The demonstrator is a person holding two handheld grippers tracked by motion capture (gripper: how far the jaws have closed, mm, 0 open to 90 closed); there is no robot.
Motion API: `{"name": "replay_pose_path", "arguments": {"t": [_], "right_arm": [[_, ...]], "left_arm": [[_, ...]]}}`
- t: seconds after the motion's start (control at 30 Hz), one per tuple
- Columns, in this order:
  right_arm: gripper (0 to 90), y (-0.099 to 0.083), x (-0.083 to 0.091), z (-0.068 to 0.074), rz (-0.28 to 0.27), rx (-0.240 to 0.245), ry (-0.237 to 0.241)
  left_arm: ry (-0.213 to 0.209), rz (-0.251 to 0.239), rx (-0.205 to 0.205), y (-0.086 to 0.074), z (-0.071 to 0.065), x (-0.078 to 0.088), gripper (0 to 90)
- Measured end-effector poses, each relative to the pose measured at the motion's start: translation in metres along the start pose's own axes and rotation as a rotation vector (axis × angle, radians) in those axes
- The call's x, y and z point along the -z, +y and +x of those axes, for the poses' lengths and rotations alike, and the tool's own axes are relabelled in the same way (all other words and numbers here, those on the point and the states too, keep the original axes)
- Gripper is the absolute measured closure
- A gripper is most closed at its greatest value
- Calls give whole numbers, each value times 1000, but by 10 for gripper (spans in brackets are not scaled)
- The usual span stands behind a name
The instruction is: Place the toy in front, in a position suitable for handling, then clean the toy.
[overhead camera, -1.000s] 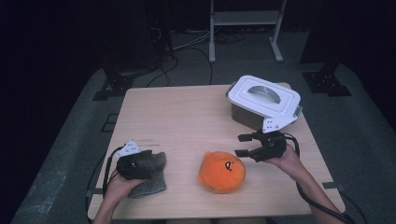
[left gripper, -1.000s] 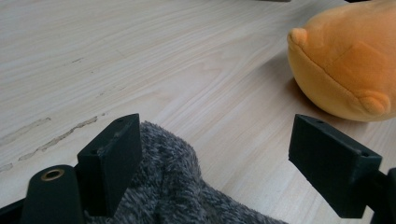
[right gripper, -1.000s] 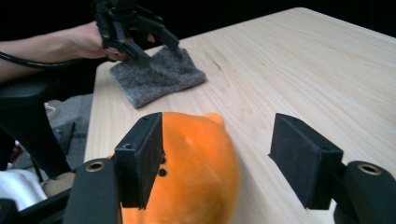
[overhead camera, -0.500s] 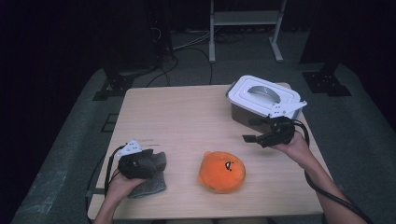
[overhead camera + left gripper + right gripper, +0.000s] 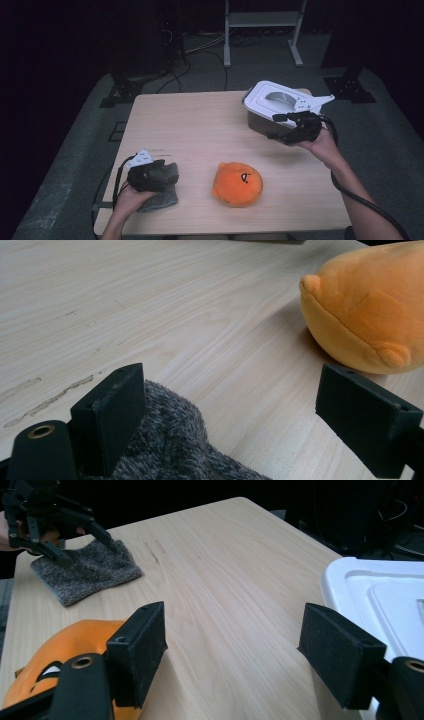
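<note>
Two grippers, both wide open. Left gripper [image 5: 167,172] rests over the grey knit cloth [image 5: 170,450], left of the orange plush toy [image 5: 238,183], gripping nothing. Right gripper [image 5: 280,127], empty, hovers beside the white-lidded box [image 5: 272,102]; approaching carelessly could knock the lid askew.

The left tool [image 5: 167,172] sits low near the table's front left corner, jaws wide apart. The right tool [image 5: 280,126] is held up near the right edge; its jaws have just been opening, nothing between them.
</note>
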State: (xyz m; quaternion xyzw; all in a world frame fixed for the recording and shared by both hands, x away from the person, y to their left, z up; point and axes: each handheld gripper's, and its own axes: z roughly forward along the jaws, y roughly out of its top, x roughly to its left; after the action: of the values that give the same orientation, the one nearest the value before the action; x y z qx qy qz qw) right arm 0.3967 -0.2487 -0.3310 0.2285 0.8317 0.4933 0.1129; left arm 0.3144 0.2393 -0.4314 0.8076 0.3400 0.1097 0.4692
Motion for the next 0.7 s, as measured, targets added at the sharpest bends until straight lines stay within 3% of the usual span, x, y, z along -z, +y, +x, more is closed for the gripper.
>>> {"name": "replay_pose_path", "arguments": {"t": [0.7], "right_arm": [[253, 9, 4, -33, -16, -26, -80]], "left_arm": [[-4, 5, -2, -2, -1, 3, 112]]}}
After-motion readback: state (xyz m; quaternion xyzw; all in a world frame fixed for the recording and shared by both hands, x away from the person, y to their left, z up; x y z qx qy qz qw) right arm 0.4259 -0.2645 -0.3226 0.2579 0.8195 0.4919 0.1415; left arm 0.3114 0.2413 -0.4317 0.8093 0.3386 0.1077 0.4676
